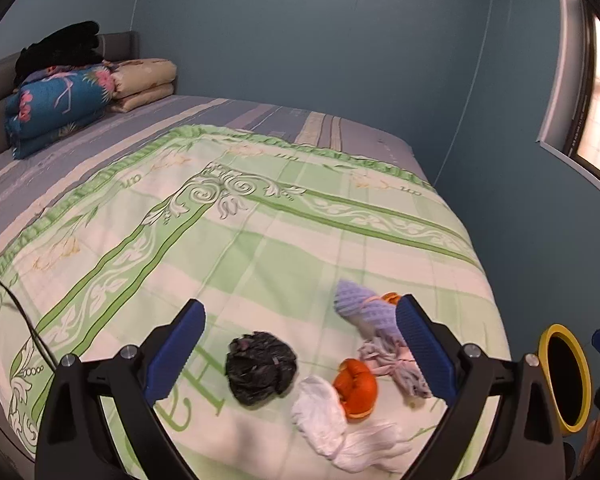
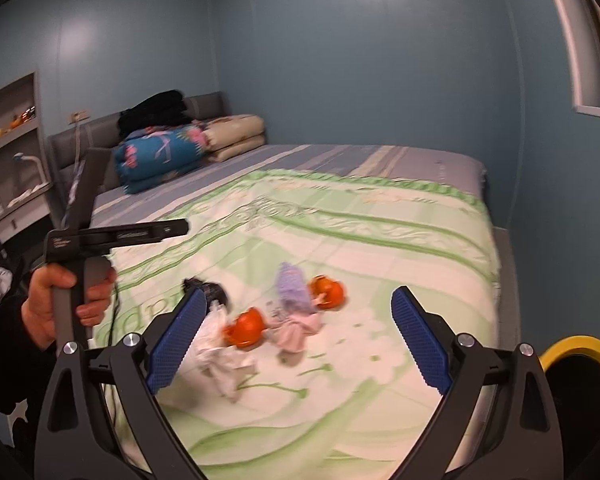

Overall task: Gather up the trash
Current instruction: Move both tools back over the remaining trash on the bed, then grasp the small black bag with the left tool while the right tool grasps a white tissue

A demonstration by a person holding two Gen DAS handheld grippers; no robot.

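Both claws agape; trash point(image 1: 260, 368) on bed point(image 1: 260, 220)

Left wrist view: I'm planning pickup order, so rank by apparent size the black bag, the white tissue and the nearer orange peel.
1. white tissue
2. black bag
3. orange peel
All lie at similar nearness, so the ranking seems fair.

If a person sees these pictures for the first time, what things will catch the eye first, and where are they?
The bright orange peels stand out most, lying among a black crumpled bag and white tissue at the near end of the green bedspread. A yellow-rimmed bin stands beside the bed on the right. Both the left gripper and right gripper are open, holding nothing.
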